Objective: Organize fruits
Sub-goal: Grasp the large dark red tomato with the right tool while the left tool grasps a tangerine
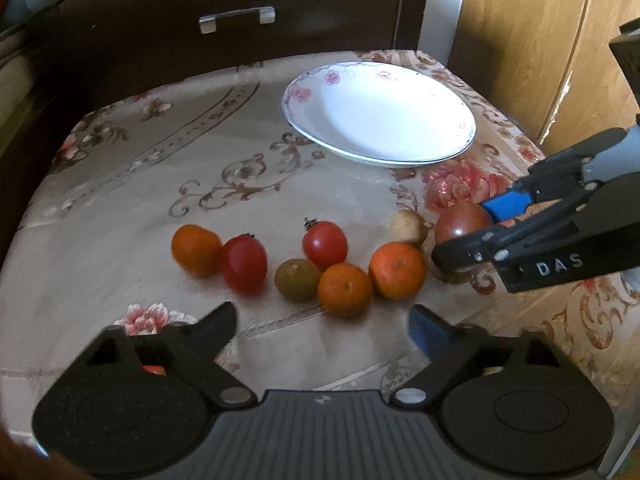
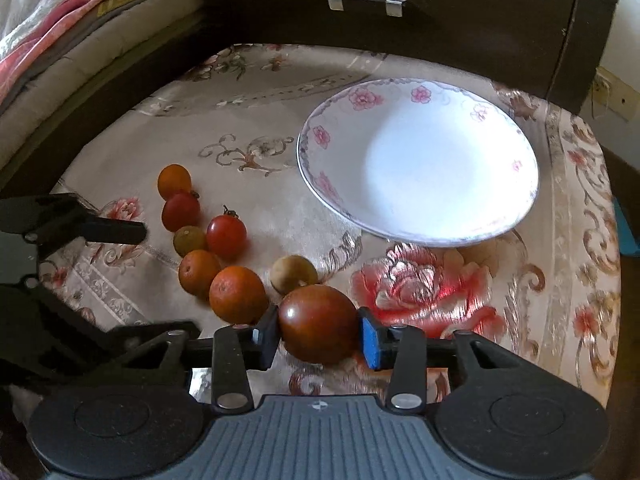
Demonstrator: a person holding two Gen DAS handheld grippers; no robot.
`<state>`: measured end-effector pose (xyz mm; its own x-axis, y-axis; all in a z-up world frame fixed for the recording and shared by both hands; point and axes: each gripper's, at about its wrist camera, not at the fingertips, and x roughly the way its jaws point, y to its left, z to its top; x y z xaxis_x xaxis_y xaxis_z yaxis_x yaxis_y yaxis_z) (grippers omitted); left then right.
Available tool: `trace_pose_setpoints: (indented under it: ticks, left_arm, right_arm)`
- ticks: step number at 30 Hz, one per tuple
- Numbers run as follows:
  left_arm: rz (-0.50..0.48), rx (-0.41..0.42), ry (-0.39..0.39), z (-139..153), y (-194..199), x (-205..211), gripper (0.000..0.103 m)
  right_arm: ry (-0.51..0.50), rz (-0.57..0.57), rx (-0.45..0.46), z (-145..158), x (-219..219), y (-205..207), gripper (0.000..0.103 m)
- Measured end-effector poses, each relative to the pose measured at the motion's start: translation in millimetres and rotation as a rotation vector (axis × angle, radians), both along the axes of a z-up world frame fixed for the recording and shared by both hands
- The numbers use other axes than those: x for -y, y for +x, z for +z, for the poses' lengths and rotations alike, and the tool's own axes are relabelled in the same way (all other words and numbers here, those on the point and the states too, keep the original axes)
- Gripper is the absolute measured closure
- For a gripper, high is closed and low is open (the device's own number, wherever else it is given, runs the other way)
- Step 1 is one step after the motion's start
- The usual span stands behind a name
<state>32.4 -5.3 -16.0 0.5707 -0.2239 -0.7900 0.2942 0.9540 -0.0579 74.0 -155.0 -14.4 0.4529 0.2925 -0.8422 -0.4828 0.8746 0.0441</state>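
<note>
A white floral plate (image 1: 380,116) (image 2: 420,160) stands at the back of the clothed table. In front lies a row of fruit: an orange (image 1: 196,249), a red tomato (image 1: 244,264), a greenish citrus (image 1: 297,280), a second red tomato (image 1: 324,244), two more oranges (image 1: 345,289) (image 1: 397,270) and a small pale fruit (image 1: 408,227). My right gripper (image 2: 319,334) (image 1: 466,232) is shut on a dark red-brown tomato (image 2: 318,320) (image 1: 460,222), with a pad pressed to each side. My left gripper (image 1: 323,320) stays open just short of the row, holding nothing.
A dark cabinet with a metal handle (image 1: 237,19) (image 2: 366,3) rises right behind the table. Folded bedding (image 2: 48,28) lies to the left, and a wooden door (image 1: 540,40) stands to the right. The floral cloth (image 2: 432,292) between the held tomato and the plate is bare.
</note>
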Motion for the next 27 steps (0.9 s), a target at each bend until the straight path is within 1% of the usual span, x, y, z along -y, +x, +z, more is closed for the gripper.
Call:
trace_pose_setpoints:
  ticks: [2, 4, 6, 11, 12, 13, 14, 15, 22, 24, 26, 27]
  left_arm:
    - [0.000, 0.000, -0.001, -1, 3, 2, 0.027]
    - [-0.003, -0.013, -0.015, -4, 7, 2, 0.034]
    - [-0.005, -0.010, -0.028, -4, 8, 4, 0.036]
    - [-0.051, 0.011, -0.010, -5, 7, 16, 0.039]
    - [-0.066, 0.012, -0.006, -5, 6, 19, 0.041]
    - [-0.080, 0.011, -0.005, -5, 5, 22, 0.046]
    - [-0.091, 0.013, -0.003, -4, 3, 23, 0.049]
    - [-0.099, 0.015, 0.004, -3, 2, 25, 0.049]
    - [-0.094, 0.006, -0.010, -3, 5, 23, 0.050]
    - [-0.091, -0.001, -0.006, -2, 5, 22, 0.054]
    - [-0.088, -0.012, -0.004, -1, 5, 20, 0.061]
    - [-0.085, -0.018, -0.007, -1, 6, 19, 0.062]
  right_arm:
    - [0.006, -0.007, -0.004, 1, 3, -2, 0.068]
    - [0.005, -0.015, -0.001, 1, 6, -4, 0.068]
    - [0.008, -0.023, 0.001, 2, 9, -5, 0.068]
    - [-0.001, -0.044, 0.001, 1, 15, -5, 0.068]
    - [0.000, -0.045, 0.001, 1, 15, -5, 0.068]
    - [-0.002, -0.045, 0.001, 2, 15, -5, 0.068]
    - [-0.004, -0.044, 0.005, 2, 14, -5, 0.068]
    - [-0.003, -0.043, 0.008, 3, 14, -5, 0.068]
    - [-0.006, -0.034, 0.005, 3, 9, -5, 0.068]
    - [-0.009, -0.037, 0.005, 3, 8, -5, 0.068]
    - [-0.007, -0.043, 0.002, 2, 9, -6, 0.068]
    - [-0.005, -0.045, -0.001, 1, 9, -7, 0.068]
